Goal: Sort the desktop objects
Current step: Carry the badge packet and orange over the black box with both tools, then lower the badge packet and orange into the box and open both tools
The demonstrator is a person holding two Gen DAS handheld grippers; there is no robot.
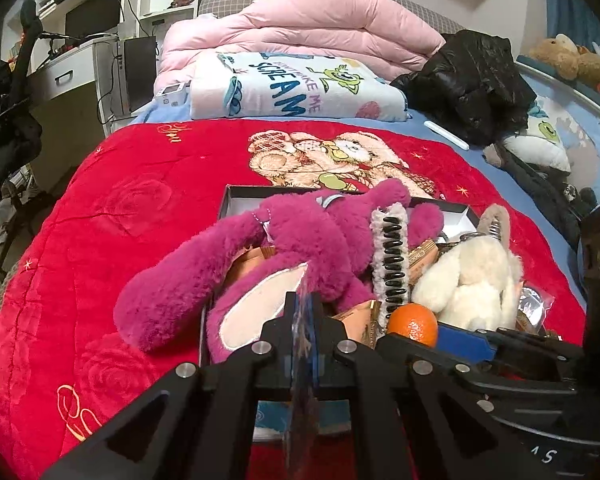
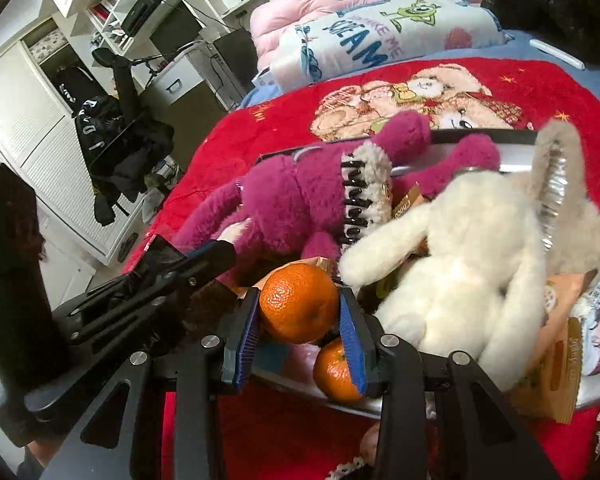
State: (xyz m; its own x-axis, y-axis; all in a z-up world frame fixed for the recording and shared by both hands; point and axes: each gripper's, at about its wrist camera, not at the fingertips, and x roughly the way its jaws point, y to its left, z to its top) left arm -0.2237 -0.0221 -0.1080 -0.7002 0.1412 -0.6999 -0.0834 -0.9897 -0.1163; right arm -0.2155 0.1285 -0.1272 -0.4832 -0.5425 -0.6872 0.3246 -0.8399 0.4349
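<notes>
While the right gripper (image 2: 299, 322) has its blue pads pressed against both sides of an orange mandarin (image 2: 298, 302), the fruit sits raised just over the near rim of the black box (image 1: 236, 196), which suggests it is either being lifted out or set down among the pile. A second mandarin (image 2: 334, 372) lies just below the first, against the same near rim. The left gripper (image 1: 302, 316) has its jaws nearly together on a thin clear plastic sheet (image 1: 300, 396), pinched edge-on, probably to keep it out of the way. Inside the box, a magenta plush toy (image 1: 292, 248) sprawls over the far and left side, one limb spilling past the left wall; a white plush rabbit (image 2: 472, 272) fills the right side, and a fuzzy hair claw (image 1: 390, 256) stands between them. Free room inside the box looks scarce; the red blanket (image 1: 120, 200) left of the box offers open space.
</notes>
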